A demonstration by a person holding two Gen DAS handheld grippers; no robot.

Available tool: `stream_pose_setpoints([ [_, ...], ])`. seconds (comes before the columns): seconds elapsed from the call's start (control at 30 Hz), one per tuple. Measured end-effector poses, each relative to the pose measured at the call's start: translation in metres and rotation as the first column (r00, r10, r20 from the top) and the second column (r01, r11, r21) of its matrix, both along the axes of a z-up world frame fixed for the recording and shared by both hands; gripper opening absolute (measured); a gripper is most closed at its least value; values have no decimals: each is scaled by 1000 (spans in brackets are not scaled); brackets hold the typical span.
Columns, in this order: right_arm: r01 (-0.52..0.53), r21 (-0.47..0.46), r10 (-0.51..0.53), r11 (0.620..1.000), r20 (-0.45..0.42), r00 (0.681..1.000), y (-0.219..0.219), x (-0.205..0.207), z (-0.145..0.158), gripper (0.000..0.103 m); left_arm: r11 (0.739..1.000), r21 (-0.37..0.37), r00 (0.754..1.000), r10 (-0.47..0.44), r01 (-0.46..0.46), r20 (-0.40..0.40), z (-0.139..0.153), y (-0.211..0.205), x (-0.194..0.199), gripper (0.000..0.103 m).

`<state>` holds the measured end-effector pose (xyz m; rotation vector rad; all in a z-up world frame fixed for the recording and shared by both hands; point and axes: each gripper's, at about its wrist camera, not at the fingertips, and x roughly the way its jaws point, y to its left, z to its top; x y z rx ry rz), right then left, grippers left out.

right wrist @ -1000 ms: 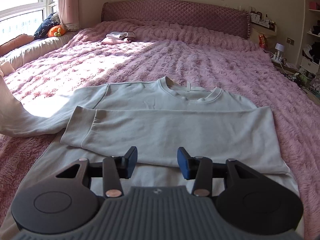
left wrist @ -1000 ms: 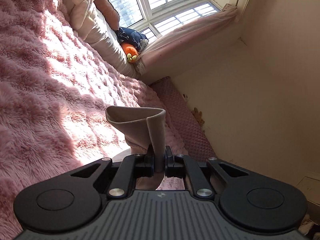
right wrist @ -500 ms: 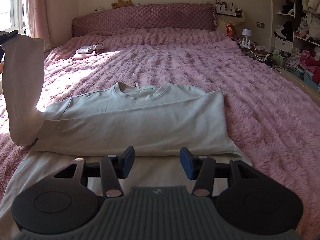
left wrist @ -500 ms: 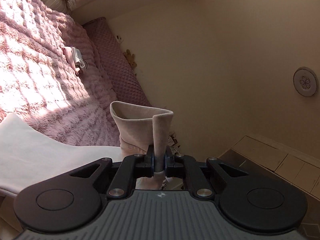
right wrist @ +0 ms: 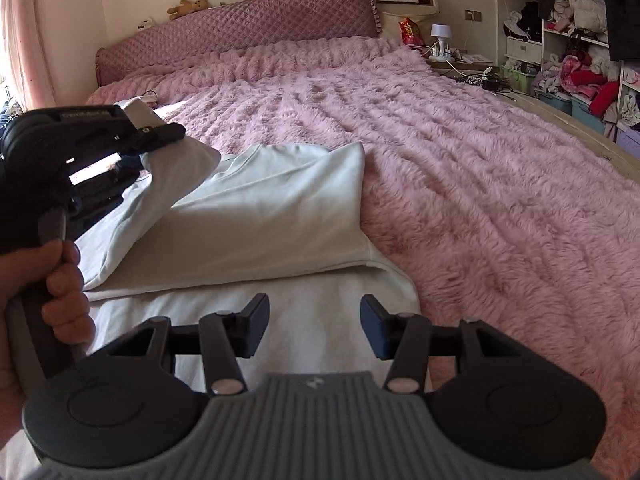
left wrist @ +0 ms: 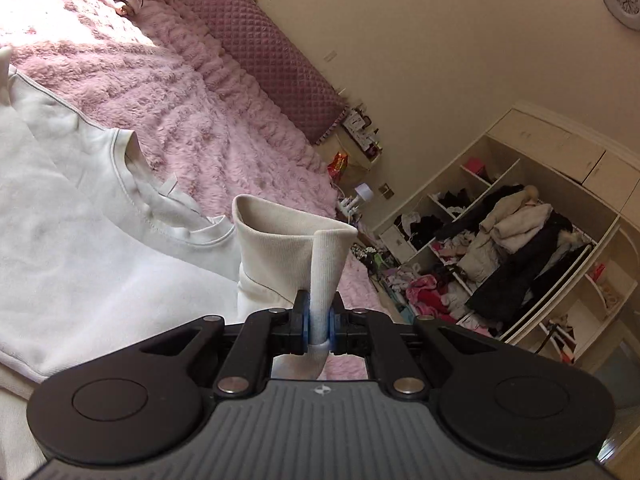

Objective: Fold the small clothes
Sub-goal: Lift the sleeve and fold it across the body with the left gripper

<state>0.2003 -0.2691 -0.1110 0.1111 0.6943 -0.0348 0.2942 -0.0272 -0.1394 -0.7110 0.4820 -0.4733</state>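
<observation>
Pale white long-sleeved sweatshirt (right wrist: 256,216) is spread on the fluffy pink bed cover (right wrist: 480,160) — left claw (left wrist: 319,322) clenched on its ribbed sleeve cuff (left wrist: 296,240), lifted over the body. Right claw (right wrist: 314,330) hangs released above the hem — nothing between its fingers.

One white sweatshirt (right wrist: 280,208) lies on one pink bed (right wrist: 480,168). Two grippers, left (left wrist: 319,328) and right (right wrist: 314,330); one teddy bear (right wrist: 188,7); one lamp (right wrist: 441,36).
</observation>
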Motion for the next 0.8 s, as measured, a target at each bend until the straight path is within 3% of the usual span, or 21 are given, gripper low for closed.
stream_pose_setpoints([
  [0.1,22,7,-22,1000,-7,1000,-9,-1,-4,46,988,130,994,-78,86,-72,-18,-29,3,22],
  [0.2,62,-2,-62,998,7,998,-19,-3,-4,46,969,188,984,-141,161,-113,-19,-48,-1,40],
  [0.3,88,3,-88,996,27,996,-28,-4,0,46,956,181,973,-224,230,-55,5,-45,-16,43],
  [0.33,94,7,-94,996,37,995,-31,-4,2,46,955,181,972,-234,236,-34,13,-39,-21,51],
  [0.43,72,34,-74,997,62,995,-37,3,9,47,954,221,975,-216,202,41,39,1,-43,62],
  [0.57,-14,96,4,995,109,994,-37,31,13,51,942,328,994,-98,75,55,57,75,-58,64],
  [0.6,-26,106,13,994,120,993,-37,40,12,53,926,377,997,-53,29,51,59,95,-61,64],
  [0.7,-60,127,43,990,133,990,-32,73,4,58,846,526,996,80,-88,38,60,148,-70,64],
  [0.8,-51,196,38,979,70,997,-30,107,-13,58,735,660,982,186,-155,24,54,186,-76,64],
])
